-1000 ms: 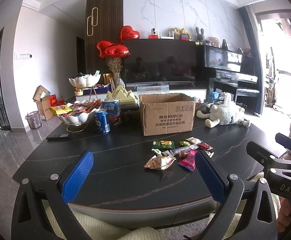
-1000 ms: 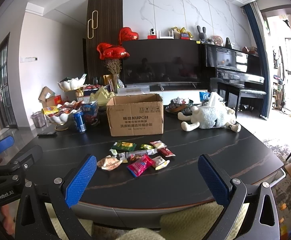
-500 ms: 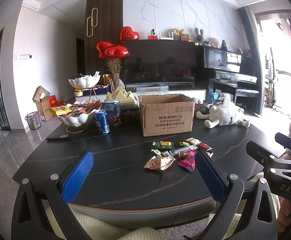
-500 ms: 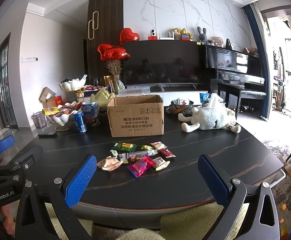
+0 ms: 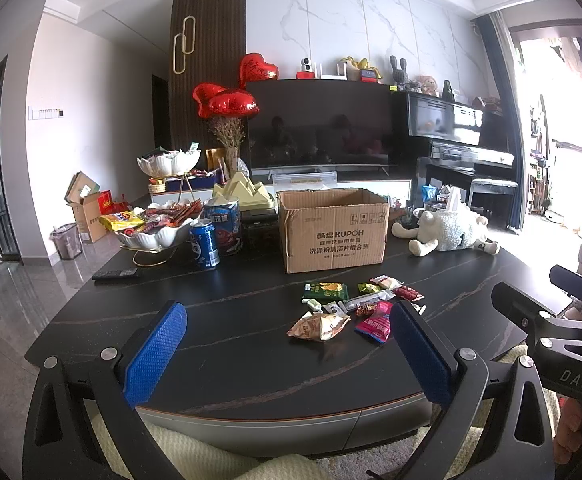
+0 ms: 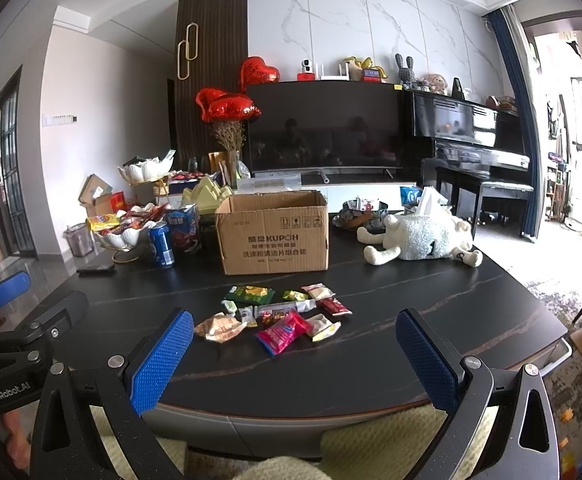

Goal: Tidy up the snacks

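Both tools are just hanging out at the near edge of the dark surface (image 5: 227,320), nothing in either one. The left tool (image 5: 289,354) has its blue pads spread wide apart, and the right tool (image 6: 293,360) is gaping the same way, empty too.

The snacks are in a loose pile (image 6: 279,312) on the surface, a bit in front of the cardboard box (image 6: 273,236), not touching it. In the pile there's a green packet (image 6: 251,295) at the back, a crinkly tan bag (image 6: 221,327) on the left side, a pink packet (image 6: 283,332) nearest the right tool, and a small red one (image 6: 333,306) off to the right. From the left wrist view the pink packet (image 5: 375,326) sits just beside that tool's right pad.

The box is open on top, can't see what's in it from here. Left of it there's a blue can (image 5: 204,244) and a white bowl (image 5: 155,236) heaped with more snacks. A white plush sheep (image 6: 419,240) lies on its side to the right of the box.
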`<state>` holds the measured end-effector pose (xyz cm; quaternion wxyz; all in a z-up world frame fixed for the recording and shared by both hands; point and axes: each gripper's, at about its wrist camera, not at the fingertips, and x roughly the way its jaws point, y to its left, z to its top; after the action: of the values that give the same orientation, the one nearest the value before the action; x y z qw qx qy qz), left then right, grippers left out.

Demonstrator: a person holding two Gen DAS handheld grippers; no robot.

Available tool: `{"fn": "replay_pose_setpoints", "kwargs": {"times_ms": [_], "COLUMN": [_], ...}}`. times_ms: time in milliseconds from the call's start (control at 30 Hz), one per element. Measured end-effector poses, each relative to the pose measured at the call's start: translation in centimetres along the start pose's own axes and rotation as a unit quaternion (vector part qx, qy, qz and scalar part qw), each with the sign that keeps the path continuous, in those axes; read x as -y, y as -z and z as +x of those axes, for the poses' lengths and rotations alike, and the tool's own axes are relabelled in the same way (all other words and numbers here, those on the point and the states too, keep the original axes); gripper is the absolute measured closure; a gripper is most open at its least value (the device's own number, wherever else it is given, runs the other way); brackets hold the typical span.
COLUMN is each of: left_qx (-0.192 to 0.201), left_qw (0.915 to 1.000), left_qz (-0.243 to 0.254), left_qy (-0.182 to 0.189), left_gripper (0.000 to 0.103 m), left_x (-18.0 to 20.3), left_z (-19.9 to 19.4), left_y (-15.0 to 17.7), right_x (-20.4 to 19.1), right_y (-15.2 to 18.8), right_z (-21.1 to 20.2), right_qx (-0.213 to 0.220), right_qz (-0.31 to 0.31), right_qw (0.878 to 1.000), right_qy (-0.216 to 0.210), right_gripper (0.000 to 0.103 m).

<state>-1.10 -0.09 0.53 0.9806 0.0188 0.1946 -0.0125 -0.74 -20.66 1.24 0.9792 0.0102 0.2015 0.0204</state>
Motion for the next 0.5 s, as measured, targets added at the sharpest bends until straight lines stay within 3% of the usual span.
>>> {"fn": "replay_pose_setpoints", "kwargs": {"times_ms": [500], "left_qx": [0.001], "left_qw": [1.0000], "left_qz": [0.000], "left_qy": [0.001], "left_gripper": [0.000], "left_x": [0.00], "left_z": [-0.02], "left_y": [0.05], "right_x": [-0.01], "right_y": [0.12], "right_z": [0.14], "right_qx": [0.000], "right_qz": [-0.001], "right_qw": [1.000], "right_qy": [-0.001], "right_gripper": [0.001]}}
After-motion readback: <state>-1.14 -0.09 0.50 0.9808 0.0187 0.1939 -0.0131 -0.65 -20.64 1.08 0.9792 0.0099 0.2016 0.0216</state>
